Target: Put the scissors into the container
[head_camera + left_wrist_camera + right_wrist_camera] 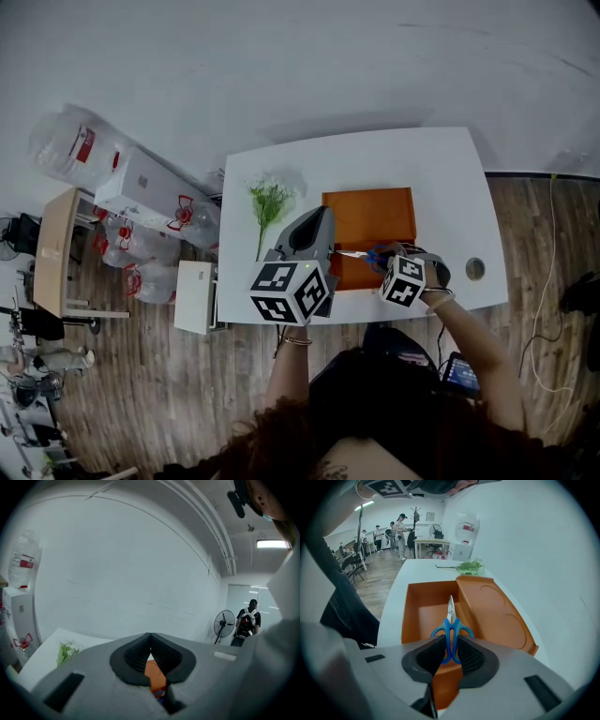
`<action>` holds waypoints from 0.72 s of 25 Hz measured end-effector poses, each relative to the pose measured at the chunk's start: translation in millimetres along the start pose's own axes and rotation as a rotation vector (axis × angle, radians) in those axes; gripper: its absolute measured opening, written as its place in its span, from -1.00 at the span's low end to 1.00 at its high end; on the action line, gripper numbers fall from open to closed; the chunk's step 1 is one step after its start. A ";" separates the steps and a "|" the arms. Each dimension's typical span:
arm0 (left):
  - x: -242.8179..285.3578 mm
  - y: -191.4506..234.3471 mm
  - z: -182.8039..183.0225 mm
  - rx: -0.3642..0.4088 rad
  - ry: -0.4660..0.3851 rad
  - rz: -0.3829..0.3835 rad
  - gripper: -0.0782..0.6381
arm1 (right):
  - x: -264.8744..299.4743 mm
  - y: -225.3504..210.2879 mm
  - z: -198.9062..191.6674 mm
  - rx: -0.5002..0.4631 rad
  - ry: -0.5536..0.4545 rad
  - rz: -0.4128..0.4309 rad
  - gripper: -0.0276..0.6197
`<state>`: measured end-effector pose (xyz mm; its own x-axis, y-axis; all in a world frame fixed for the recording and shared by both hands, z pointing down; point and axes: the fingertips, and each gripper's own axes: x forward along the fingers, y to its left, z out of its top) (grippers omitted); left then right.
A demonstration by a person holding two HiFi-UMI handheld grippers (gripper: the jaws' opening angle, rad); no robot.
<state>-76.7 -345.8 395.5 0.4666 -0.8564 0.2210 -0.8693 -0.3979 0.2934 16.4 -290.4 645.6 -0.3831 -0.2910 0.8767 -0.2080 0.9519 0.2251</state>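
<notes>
Scissors: blue handles pinched between the right gripper jaws — blades pointing straight ahead, tip over the deep compartment of the orange container.
Right gripper: clamped tight on those handles, at the container's near edge.
Right hand: low at the table's near edge, forearm reaching in from the body.
Left gripper: jaws meeting at the tips, nothing held — raised beside the container, facing the wall.
</notes>
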 end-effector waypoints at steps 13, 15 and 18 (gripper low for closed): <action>3.2 8.9 -14.7 -0.028 0.032 0.027 -0.74 | 22.8 1.6 -4.2 0.025 0.080 0.052 -0.68; 4.6 8.1 -16.1 -0.027 0.036 0.024 -0.74 | 25.7 1.0 -6.1 0.021 0.096 0.056 -0.68; 5.8 7.6 -18.6 -0.025 0.041 0.022 -0.74 | 30.1 1.6 -9.2 0.011 0.128 0.065 -0.67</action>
<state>-77.6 -347.7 416.3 0.4546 -0.8502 0.2657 -0.8751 -0.3706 0.3112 12.7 -296.8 676.2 -0.2786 -0.2138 0.9363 -0.1964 0.9670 0.1623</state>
